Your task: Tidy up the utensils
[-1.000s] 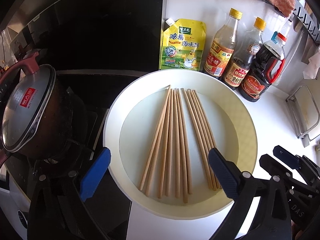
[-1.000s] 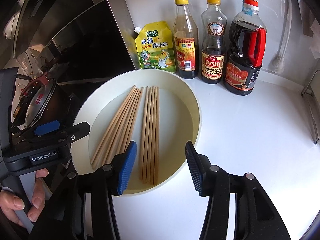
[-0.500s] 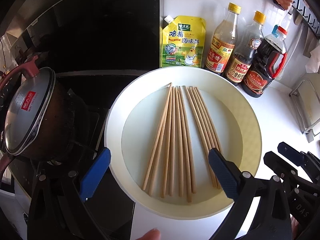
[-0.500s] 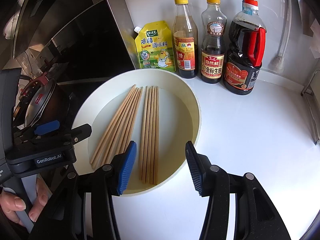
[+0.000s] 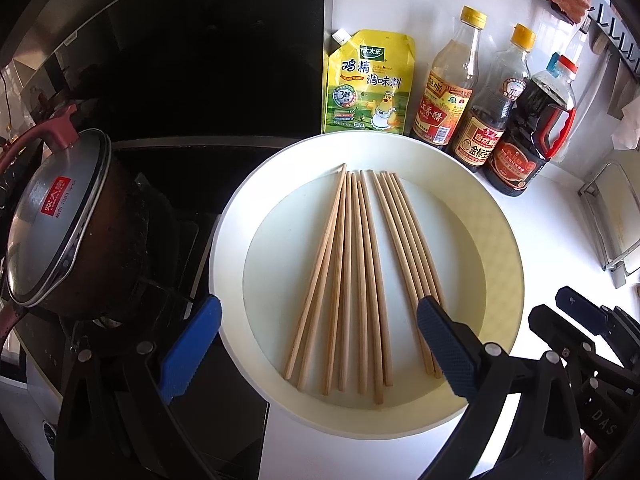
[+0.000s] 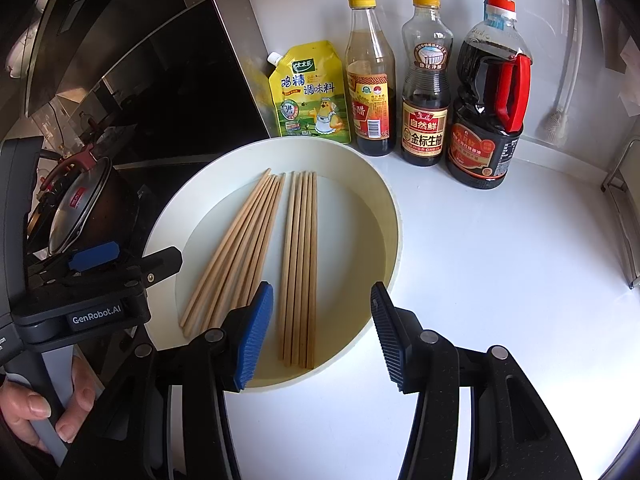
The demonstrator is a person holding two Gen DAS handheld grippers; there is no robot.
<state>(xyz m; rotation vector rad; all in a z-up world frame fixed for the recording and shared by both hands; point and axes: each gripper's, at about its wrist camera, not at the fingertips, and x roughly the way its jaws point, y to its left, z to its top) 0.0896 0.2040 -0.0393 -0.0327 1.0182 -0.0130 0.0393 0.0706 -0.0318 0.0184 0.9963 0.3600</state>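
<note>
A round cream plate (image 5: 502, 240) (image 6: 386, 220) lies on the white counter beside the stove. Several wooden chopsticks rest on it in two bunches: a fanned left bunch (image 5: 352, 272) (image 6: 244, 248) and a tidy right bunch (image 5: 408, 248) (image 6: 298, 264). My left gripper (image 5: 320, 346) hovers open and wide over the plate's near side, holding nothing. My right gripper (image 6: 320, 336) is open about half way above the near ends of the right bunch, its pads clear of the sticks. Each gripper shows in the other's view: the right gripper (image 5: 580, 320) and the left gripper (image 6: 104, 280).
A dark pot with a metal lid (image 5: 52, 220) sits on the black stove at the left. A yellow seasoning pouch (image 5: 370, 84) and three sauce bottles (image 5: 492, 112) line the back wall. A wire rack (image 5: 612, 220) stands at the right. A hand (image 6: 24, 408) grips the left handle.
Chopsticks, plate and both grippers stand as before. A fingertip that showed at the bottom edge of the left wrist view half a second ago is gone.
</note>
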